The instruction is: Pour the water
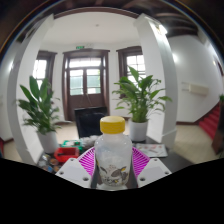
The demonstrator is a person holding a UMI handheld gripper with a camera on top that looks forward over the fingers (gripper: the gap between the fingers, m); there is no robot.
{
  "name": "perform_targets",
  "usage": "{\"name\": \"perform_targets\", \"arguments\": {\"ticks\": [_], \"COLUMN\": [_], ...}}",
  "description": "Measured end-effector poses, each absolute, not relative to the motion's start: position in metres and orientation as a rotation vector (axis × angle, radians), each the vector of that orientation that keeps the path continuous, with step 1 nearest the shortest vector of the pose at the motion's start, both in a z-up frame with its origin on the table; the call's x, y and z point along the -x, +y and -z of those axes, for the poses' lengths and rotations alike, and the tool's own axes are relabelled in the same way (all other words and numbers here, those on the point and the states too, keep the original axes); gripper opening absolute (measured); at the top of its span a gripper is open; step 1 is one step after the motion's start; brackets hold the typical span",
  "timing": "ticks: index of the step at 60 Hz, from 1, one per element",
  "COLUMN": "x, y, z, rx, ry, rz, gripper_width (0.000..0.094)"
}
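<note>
Yellow plastic caps the bottle (112,152) that stands upright between the two fingers of the gripper (112,172). The bottle is pale and translucent, with a darker printed patch low on its front, and it fills nearly the whole space between the magenta pads (88,160). Each pad lies right against a side of the bottle with no gap showing, so the claw looks clenched on it, though the bottle's base is hidden behind the housing and I cannot see whether it rests on anything.

Just beside the left finger sit some small things in red and green (66,152); they are too small to name. Beside the right finger lies a flat white sheet or tray (152,150) with faint marks on it.

Beyond the bottle is a dark chair back (88,121). Two leafy potted plants stand well behind, one on the left (40,108) in a white pot and one on the right (140,98), also in a pale pot. Between them, farther back, is a dark-framed double door (86,78) with glass panes, flanked by windows. White walls and a white ceiling enclose the room, and a red-brown surface (212,125) shows at the far right.
</note>
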State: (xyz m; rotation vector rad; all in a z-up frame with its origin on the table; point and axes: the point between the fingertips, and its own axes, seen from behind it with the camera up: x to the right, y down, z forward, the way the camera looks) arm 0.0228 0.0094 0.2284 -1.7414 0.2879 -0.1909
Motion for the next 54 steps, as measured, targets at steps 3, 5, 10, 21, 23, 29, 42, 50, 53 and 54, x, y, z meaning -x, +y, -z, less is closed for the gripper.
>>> {"name": "perform_targets", "arguments": {"ticks": [3, 5, 10, 21, 23, 29, 42, 50, 53, 54], "x": [-0.039, -0.058, -0.096, -0.159, -0.166, -0.179, -0.184, -0.186, -0.188, -0.189], "y": [0.008, 0.007, -0.001, -0.004, -0.005, -0.004, -0.008, -0.007, -0.010, -0.012], "z": [-0.226, -0.220, -0.198, -0.131, -0.121, -0.092, -0.074, -0.074, -0.073, -0.070], "rx": [1.758, 1.766, 1.795, 1.866, 1.876, 1.903, 1.869, 1.856, 1.858, 1.866], "ry": [0.288, 0.290, 0.321, 0.412, 0.425, 0.445, 0.502, 0.506, 0.521, 0.527], "rz": [0.290, 0.344, 0.445, 0.487, 0.483, 0.470, 0.399, 0.374, 0.383, 0.390], "gripper_width": [0.0460, 0.0460, 0.0461, 0.0460, 0.0462, 0.0462, 0.0471, 0.0547, 0.0588, 0.0611]}}
